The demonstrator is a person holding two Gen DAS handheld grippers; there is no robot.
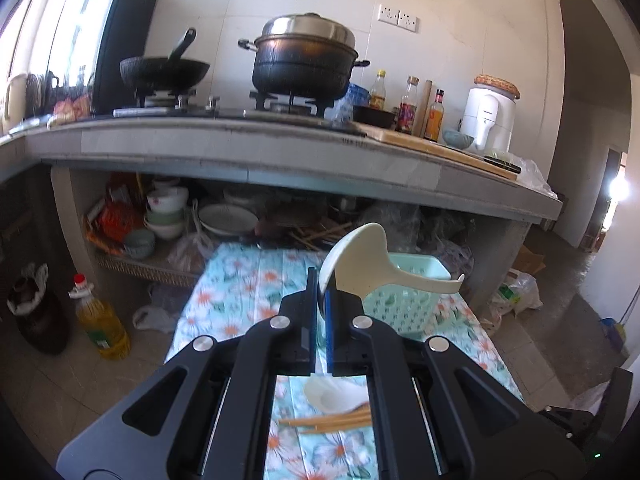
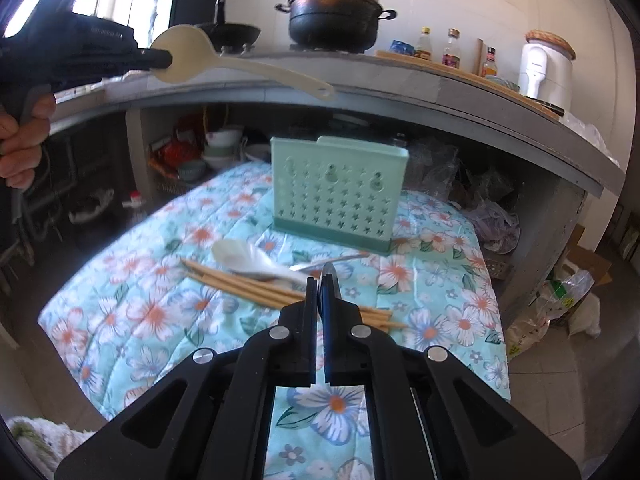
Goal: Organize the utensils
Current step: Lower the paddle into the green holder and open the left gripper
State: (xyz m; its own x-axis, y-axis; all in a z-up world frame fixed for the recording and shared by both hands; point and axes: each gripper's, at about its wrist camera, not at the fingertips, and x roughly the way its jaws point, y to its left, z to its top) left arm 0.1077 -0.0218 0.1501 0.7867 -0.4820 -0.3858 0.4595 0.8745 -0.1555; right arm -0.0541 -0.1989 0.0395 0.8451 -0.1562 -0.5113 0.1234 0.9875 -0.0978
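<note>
The green perforated utensil holder [image 2: 338, 192] stands upright near the far end of the desk [image 2: 120, 320], which is covered with a floral cloth, and serves here as the landmark.

The left hand-held gripper [image 1: 320, 292] is closed on the bowl of a cream plastic rice spoon [image 1: 360, 256]. In the left wrist view the spoon's handle runs out to the right across the top of the holder [image 1: 404, 300]. In the right wrist view the same spoon [image 2: 188, 56] is held in the air up and to the left of the holder, well apart from it, with a person's hand [image 2: 20, 136] on the gripper's grip.

The right hand-held gripper [image 2: 320, 288] is closed on a thin metal utensil [image 2: 329, 276] whose rounded end sticks up between its pads; what kind of utensil it is cannot be told. It is held in front of the holder, above the desk.

On the cloth in front of the holder lie a white spoon [image 2: 248, 260], a bundle of wooden chopsticks [image 2: 256, 292] partly under it, and a metal spoon [image 2: 332, 261] just before the holder's base. The white spoon [image 1: 332, 394] and chopsticks [image 1: 328, 424] also show through the left gripper's frame.

Behind the holder is a kitchen counter [image 2: 400, 88] carrying a black pot [image 2: 334, 16], a wok [image 1: 164, 70] and bottles [image 2: 451, 54].
</note>
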